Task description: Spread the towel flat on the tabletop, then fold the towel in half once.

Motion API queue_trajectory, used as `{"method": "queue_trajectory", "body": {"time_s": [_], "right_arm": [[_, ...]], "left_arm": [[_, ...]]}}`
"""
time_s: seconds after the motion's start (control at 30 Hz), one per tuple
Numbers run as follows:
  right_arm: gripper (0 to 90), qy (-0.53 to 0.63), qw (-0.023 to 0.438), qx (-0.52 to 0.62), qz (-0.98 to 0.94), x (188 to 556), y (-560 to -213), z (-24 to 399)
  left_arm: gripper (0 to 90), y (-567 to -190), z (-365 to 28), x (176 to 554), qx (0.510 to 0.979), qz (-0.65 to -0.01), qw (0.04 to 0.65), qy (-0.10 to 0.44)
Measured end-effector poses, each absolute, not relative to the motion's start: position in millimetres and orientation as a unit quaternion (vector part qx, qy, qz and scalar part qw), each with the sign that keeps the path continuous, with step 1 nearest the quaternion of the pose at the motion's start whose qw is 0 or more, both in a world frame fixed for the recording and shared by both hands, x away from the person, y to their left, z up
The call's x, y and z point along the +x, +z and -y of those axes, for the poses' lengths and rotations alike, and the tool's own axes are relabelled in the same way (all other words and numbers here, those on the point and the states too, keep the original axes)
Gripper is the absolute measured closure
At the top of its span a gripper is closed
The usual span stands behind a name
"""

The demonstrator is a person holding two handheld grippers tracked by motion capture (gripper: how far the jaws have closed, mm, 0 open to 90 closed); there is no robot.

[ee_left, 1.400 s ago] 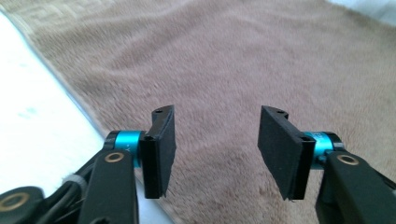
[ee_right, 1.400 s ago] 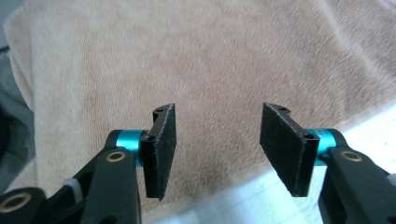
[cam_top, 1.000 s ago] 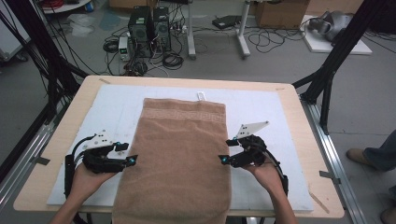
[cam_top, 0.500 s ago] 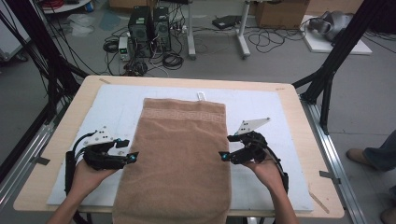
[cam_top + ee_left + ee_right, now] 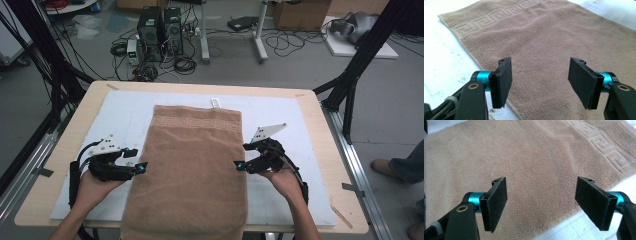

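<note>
Two grippers are hovering at the long sides of a brown terry towel [image 5: 192,170], one per side. The left gripper [image 5: 141,168] is holding its jaws wide apart with nothing between the pads, which are hanging just above the towel's left edge; the right gripper [image 5: 238,165] is likewise gaping, its jaws having just been opening further, empty, over the towel's right edge. The towel is lying flat and lengthwise on a white mat [image 5: 300,125], its key-pattern border [image 5: 196,123] at the far end and its near end drooping over the table [image 5: 330,120] front. It is looking soft, light and limp, so it is likely sagging and folding wherever it is lifted. Pinching each side hem, probably a single layer though the pile is hiding that, is the sensible hold.
</note>
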State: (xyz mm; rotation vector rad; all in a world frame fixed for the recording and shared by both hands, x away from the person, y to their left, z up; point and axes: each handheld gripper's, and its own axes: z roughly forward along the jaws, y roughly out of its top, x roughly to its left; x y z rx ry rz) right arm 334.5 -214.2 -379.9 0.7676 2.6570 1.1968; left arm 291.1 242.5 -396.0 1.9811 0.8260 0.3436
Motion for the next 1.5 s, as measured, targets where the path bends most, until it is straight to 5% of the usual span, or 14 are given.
{"method": "queue_trajectory", "body": {"time_s": [0.37, 0.8, 1.33, 1.5], "right_arm": [[25.1, 0.393, 0.074, 0.260, -0.879, 344, -373, 215], [30.6, 0.400, 0.110, 0.295, -0.861, 404, -366, 217], [52.0, 0.330, 0.121, 0.360, -0.864, 447, -429, 202], [62.1, 0.320, 0.130, 0.378, -0.859, 447, -434, 199]], "left_arm": [[34.8, -383, -237, 320, 0.811, -0.339, 0.451, 0.153], [36.1, -376, -228, 398, 0.796, -0.374, 0.449, 0.158], [51.1, -440, -214, 438, 0.803, -0.440, 0.382, 0.124], [68.2, -440, -211, 438, 0.804, -0.445, 0.360, 0.162]]}}
